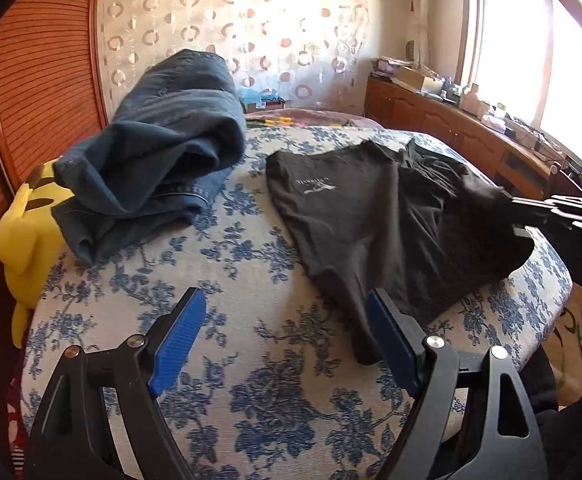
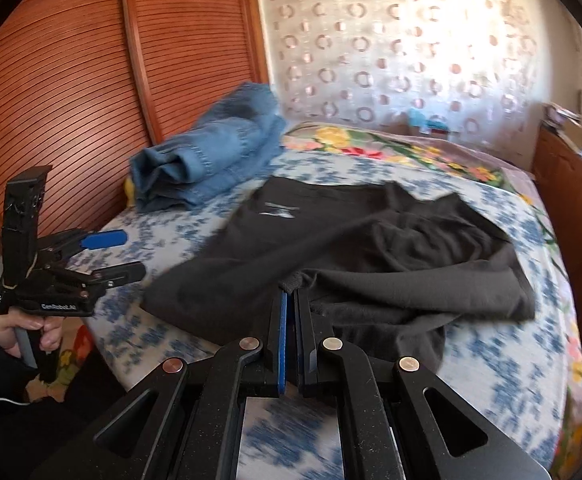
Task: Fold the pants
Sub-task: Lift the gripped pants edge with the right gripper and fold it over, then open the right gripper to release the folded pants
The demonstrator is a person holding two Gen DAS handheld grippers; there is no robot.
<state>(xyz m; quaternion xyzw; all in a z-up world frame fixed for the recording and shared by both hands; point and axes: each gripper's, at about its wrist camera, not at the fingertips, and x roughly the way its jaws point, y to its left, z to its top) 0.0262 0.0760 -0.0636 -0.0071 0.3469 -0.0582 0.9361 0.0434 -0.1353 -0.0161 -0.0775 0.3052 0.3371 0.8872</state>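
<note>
Black pants (image 2: 371, 256) pinched by right gripper (image 2: 291, 300) (bed (image 1: 275, 400)).

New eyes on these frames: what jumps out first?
The black pants sprawled mid-bed, one edge pinched in the shut right gripper. Beside them, a rumpled pile of blue jeans by the wooden doors. The left gripper hovers open over the flowered bedspread.

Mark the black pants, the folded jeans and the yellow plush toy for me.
black pants (image 1: 355, 216), left wrist view, flat panel below the white logo
folded jeans (image 2: 219, 148), right wrist view, top fold of the stack
yellow plush toy (image 1: 27, 240), left wrist view, its yellow body beside the jeans
</note>
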